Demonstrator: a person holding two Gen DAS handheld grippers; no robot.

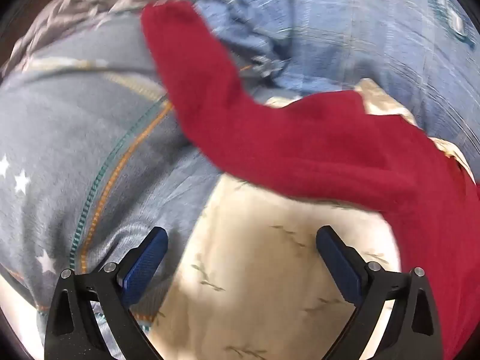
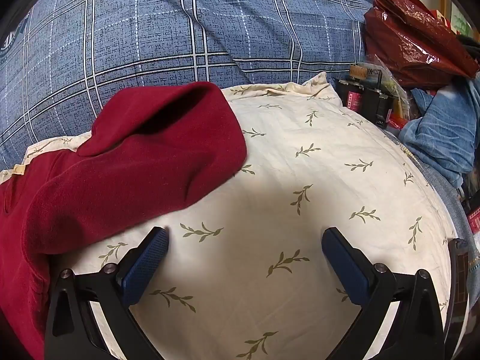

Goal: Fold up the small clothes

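Left tongs and right tongs: both released, empty, over cream leaf-print pillow. Red garment draped across pillow, sleeve outstretched.

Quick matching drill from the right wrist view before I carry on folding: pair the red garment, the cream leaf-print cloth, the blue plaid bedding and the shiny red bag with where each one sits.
Things:
1. red garment
2. cream leaf-print cloth
3. blue plaid bedding
4. shiny red bag

Places:
A. top right corner
B. across the top, behind the cream cloth
C. left side, lying on the cream cloth
D. centre, under the open right gripper

Pairs: 1-C, 2-D, 3-B, 4-A
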